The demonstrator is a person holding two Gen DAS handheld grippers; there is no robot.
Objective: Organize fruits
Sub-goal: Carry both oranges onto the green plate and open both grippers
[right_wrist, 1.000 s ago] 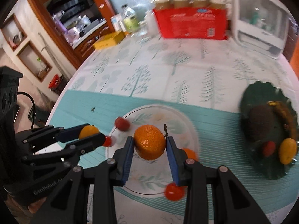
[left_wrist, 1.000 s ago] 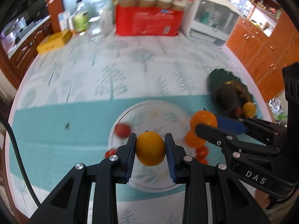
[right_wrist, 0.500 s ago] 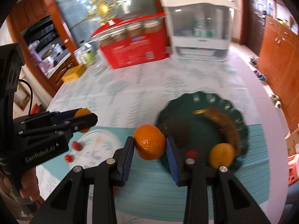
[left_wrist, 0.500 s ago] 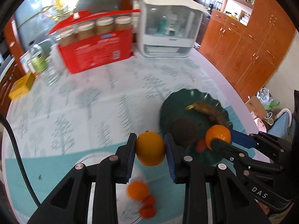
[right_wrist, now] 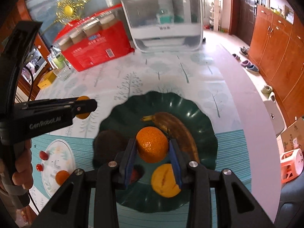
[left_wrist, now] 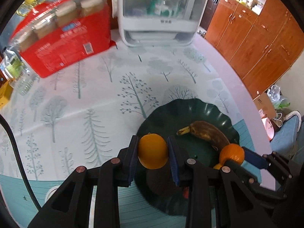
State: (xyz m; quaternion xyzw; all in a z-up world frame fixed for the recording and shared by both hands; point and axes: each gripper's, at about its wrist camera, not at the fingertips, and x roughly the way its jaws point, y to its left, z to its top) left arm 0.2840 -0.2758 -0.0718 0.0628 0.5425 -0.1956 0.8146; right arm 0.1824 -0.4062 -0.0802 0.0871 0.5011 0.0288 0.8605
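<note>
My left gripper (left_wrist: 153, 154) is shut on a smooth yellow-orange fruit (left_wrist: 153, 152) and holds it over the left edge of the dark green scalloped plate (left_wrist: 190, 112). My right gripper (right_wrist: 153, 148) is shut on a dimpled orange (right_wrist: 152, 144) above the middle of the same plate (right_wrist: 190, 106). On the plate lie a brown banana (right_wrist: 178, 131), a dark brown fruit (right_wrist: 109, 144), a yellow-orange fruit (right_wrist: 165, 180) and a small red fruit (right_wrist: 134, 173). The right gripper with its orange (left_wrist: 231, 153) also shows in the left wrist view.
A white patterned plate (right_wrist: 62, 152) at left holds a small orange (right_wrist: 61, 176), with two red fruits (right_wrist: 43, 155) by its rim. A red box (left_wrist: 64, 43) and a white appliance (left_wrist: 157, 17) stand at the table's back. The table's right edge is near the green plate.
Both grippers have carried their oranges right, from over the white plate to over the green plate. Both stay shut on their fruit.
</note>
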